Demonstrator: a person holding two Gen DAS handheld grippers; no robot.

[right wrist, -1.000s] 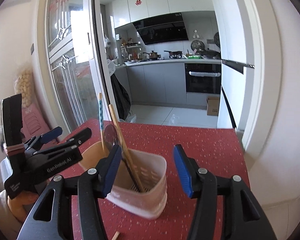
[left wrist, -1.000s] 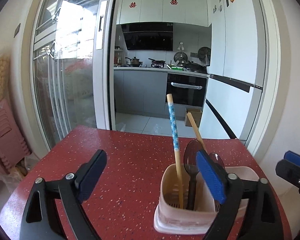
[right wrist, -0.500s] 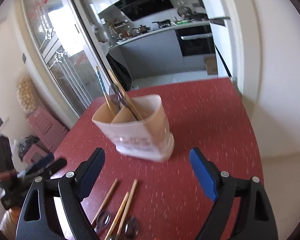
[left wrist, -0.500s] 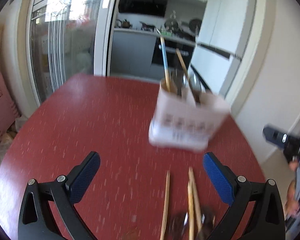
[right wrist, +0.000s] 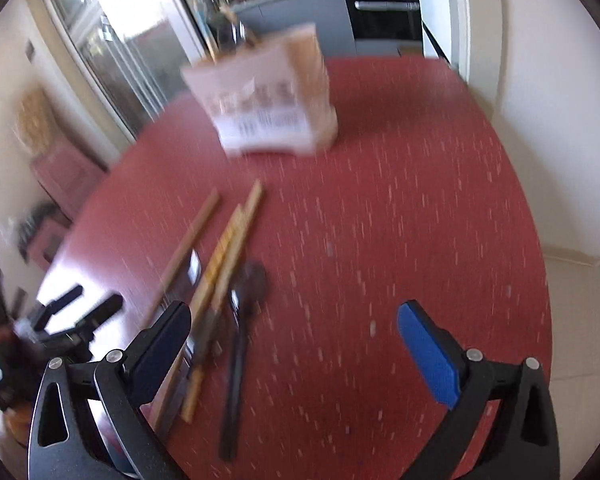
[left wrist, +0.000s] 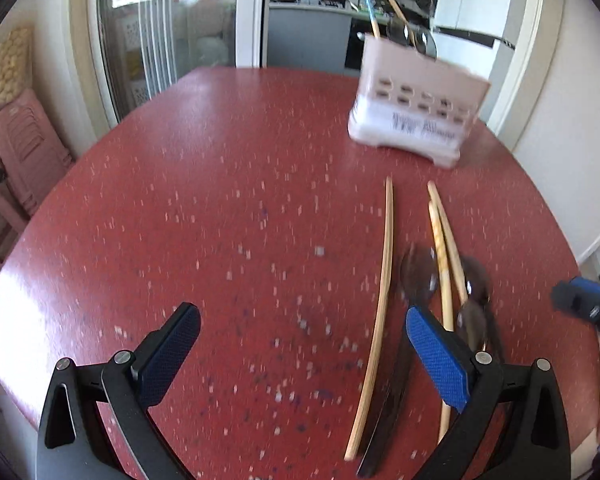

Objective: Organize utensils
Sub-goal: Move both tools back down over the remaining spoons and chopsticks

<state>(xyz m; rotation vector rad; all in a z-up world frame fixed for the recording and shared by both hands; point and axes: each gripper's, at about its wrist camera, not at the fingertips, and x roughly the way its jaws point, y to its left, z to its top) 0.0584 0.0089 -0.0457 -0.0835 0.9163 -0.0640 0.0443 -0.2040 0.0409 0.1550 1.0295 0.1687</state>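
A pale pink utensil holder [left wrist: 416,112] stands at the far right of the red table [left wrist: 220,220], with chopsticks and dark spoons upright in it; it also shows in the right wrist view [right wrist: 268,100]. Loose wooden chopsticks [left wrist: 380,272] and dark spoons [left wrist: 420,276] lie on the table in front of it, seen too in the right wrist view as chopsticks [right wrist: 228,248] and a spoon [right wrist: 244,312]. My left gripper [left wrist: 300,344] is open and empty, above the table left of the loose utensils. My right gripper [right wrist: 296,340] is open and empty, to their right.
The red table's round edge [right wrist: 532,240] drops off on the right toward a white wall. Stacked pink stools [left wrist: 24,148] stand left of the table. A glass sliding door [left wrist: 160,40] and a kitchen lie beyond.
Both grippers have pulled back from the holder and tilted down. The loose chopsticks and spoons on the table have come into view. Both stay open.
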